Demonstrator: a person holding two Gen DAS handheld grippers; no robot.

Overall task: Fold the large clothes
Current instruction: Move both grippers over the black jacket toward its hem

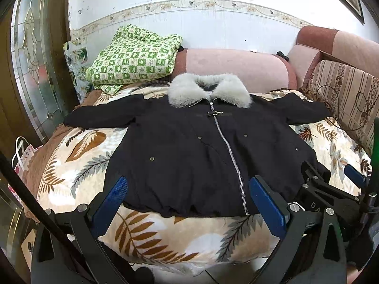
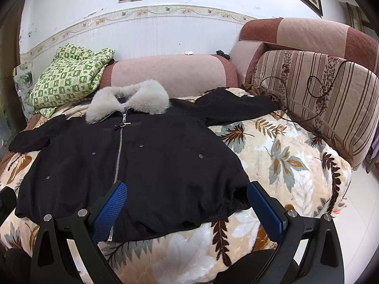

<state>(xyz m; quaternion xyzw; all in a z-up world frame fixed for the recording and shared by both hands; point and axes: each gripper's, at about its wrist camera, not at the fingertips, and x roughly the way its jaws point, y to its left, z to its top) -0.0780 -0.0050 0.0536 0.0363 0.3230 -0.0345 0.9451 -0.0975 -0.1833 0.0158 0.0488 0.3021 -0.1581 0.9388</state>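
Note:
A black zip-up coat (image 1: 189, 151) (image 2: 154, 165) with a grey fur collar (image 1: 208, 90) (image 2: 128, 100) lies flat and front up on a leaf-patterned blanket (image 1: 78, 156) (image 2: 279, 156), both sleeves spread sideways. My left gripper (image 1: 189, 198) is open, hovering over the coat's hem left of the zipper (image 1: 229, 151). My right gripper (image 2: 187, 203) is open above the hem's right part. In the left wrist view the right gripper (image 1: 331, 177) shows at the coat's lower right corner. Nothing is held.
A green checked quilt (image 1: 135, 59) (image 2: 68, 75) is piled at the back left. A pink sofa armrest (image 1: 236, 68) (image 2: 170, 75) runs behind the collar. A striped cushion (image 1: 343, 94) (image 2: 319, 99) stands on the right. A glass door (image 1: 30, 71) is at the left.

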